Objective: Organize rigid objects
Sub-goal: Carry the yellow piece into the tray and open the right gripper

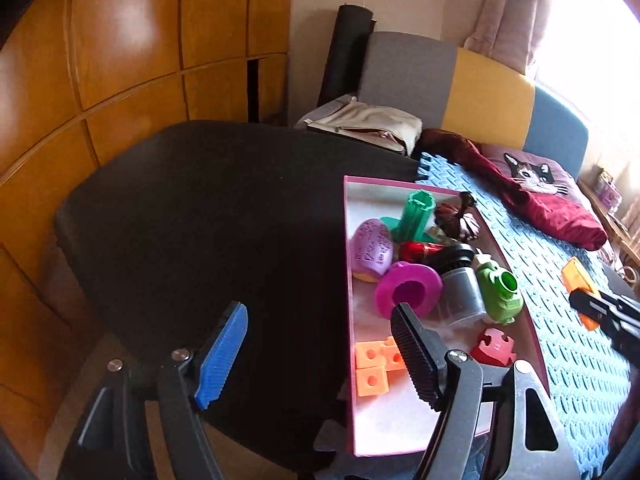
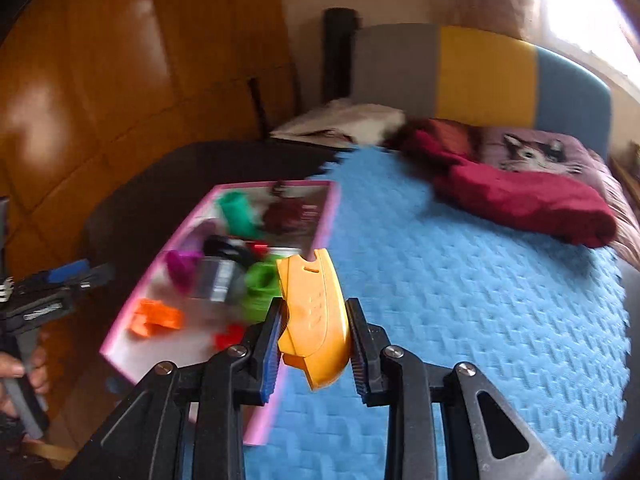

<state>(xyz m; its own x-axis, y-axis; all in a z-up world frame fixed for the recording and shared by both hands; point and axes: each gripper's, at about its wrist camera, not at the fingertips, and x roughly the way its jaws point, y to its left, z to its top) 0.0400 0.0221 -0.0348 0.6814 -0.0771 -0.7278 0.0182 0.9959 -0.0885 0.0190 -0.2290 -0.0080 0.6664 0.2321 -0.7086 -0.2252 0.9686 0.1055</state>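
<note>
My right gripper (image 2: pixel 314 336) holds the orange piece (image 2: pixel 316 316), a curved, shell-like plastic part with small slots in its face. The jaws are closed narrowly on its two sides, and it hangs above the blue mat (image 2: pixel 460 280), just beside the pink box's (image 2: pixel 120 344) right wall. I judge it light and stiff, with a smooth, rather slippery skin. The ribbed pads should keep it from sliding, but its rounded back offers little flat area. The flanks where I have it now look like the best place to hold. It should take a short drop without harm.

The box sits where the mat meets the black pad (image 1: pixel 200 220). It already holds a crowd: a green tube (image 1: pixel 416 216), a dark brown ornament (image 1: pixel 456 216), a purple egg-shaped piece (image 1: pixel 370 250), a red item (image 1: pixel 420 250), a black and grey jar (image 1: pixel 462 288), a magenta ring (image 1: pixel 408 288), a green spout (image 1: pixel 500 290), orange cubes (image 1: pixel 374 366) and a red puzzle piece (image 1: pixel 494 346). The near end of the box floor is bare, so I judge that the best spot for this piece.

My left gripper (image 1: pixel 320 354) hovers over the box's left wall, jaws well apart and holding nothing.
</note>
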